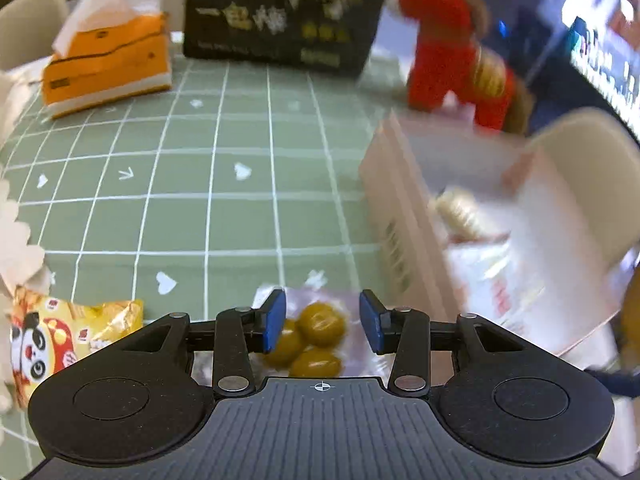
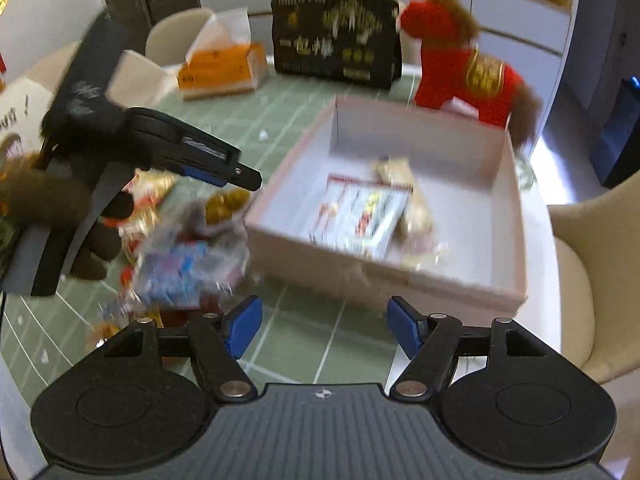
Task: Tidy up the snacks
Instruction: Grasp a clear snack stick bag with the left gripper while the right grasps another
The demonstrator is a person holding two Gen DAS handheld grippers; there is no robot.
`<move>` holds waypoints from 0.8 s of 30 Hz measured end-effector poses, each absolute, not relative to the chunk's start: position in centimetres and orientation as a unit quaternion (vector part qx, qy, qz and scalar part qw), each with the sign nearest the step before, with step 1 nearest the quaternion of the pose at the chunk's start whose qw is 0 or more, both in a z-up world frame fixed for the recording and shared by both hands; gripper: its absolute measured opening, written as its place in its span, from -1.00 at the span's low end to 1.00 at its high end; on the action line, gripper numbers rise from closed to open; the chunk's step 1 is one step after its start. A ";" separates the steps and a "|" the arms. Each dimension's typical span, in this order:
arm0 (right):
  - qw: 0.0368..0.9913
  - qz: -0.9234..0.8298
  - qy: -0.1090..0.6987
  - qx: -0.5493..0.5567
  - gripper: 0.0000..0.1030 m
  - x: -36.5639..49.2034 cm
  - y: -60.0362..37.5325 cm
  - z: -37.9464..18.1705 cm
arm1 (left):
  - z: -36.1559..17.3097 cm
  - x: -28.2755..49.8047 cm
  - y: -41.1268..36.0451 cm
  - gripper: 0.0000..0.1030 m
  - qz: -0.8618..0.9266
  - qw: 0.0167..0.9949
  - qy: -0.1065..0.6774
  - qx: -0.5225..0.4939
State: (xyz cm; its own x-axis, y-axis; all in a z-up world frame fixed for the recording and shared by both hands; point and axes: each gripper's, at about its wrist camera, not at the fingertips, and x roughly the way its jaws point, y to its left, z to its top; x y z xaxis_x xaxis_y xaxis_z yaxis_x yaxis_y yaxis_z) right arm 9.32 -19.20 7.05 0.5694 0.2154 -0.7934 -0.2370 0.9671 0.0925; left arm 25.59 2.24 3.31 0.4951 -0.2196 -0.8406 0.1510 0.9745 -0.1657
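Note:
My left gripper (image 1: 323,322) is open just above a clear packet of green-yellow round snacks (image 1: 316,338) on the green checked tablecloth; the packet lies between the fingers. A yellow panda snack bag (image 1: 60,336) lies at its left. The pale pink box (image 1: 404,216) stands to the right and holds packets. In the right wrist view my right gripper (image 2: 324,330) is open and empty above the cloth, before the pink box (image 2: 380,280), which holds a white printed packet (image 2: 360,216) and a beige snack (image 2: 404,188). The left gripper (image 2: 224,168) hovers over a snack pile (image 2: 188,268).
An orange tissue box (image 1: 108,64), a black printed box (image 1: 280,16) and a red plush toy (image 1: 452,52) stand at the table's far side. Cream chairs (image 2: 592,280) surround the table. A white paper bag (image 2: 24,116) is at the left.

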 end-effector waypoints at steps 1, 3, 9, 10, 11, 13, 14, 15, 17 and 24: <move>0.883 0.131 0.451 -0.006 0.36 9.4 -19.2 6.7 | 3.0 25.3 2.4 -0.14 -0.109 0.865 0.489 -0.028; 0.878 0.139 0.457 0.009 0.36 9.6 -19.1 6.4 | 3.1 24.2 3.1 -0.19 -0.116 0.866 0.484 -0.043; 0.871 0.169 0.461 0.016 0.36 10.9 -16.5 5.2 | 3.2 17.3 6.0 -0.27 -0.124 0.866 0.476 -0.085; 0.870 0.173 0.461 0.019 0.36 11.1 -15.9 5.0 | 3.2 16.3 6.6 -0.31 -0.123 0.863 0.479 -0.102; 0.870 0.177 0.460 0.022 0.36 11.3 -15.3 5.0 | 3.2 15.4 7.2 -0.34 -0.121 0.860 0.483 -0.116; 0.870 0.186 0.456 0.030 0.36 12.0 -14.1 4.8 | 3.2 14.1 8.2 -0.40 -0.118 0.854 0.489 -0.134; 0.870 0.188 0.454 0.033 0.36 12.3 -13.5 4.7 | 3.2 13.5 8.7 -0.40 -0.112 0.852 0.490 -0.145; 0.871 0.186 0.453 0.033 0.36 12.7 -12.8 4.6 | 3.2 13.0 9.2 -0.40 -0.104 0.852 0.489 -0.156; 0.870 0.179 0.459 0.026 0.36 13.6 -11.3 4.0 | 3.5 12.2 10.4 -0.40 -0.082 0.855 0.480 -0.178; 0.867 0.189 0.460 0.017 -0.18 13.4 -10.6 3.9 | 5.6 13.0 12.4 -0.40 -0.039 0.876 0.441 -0.190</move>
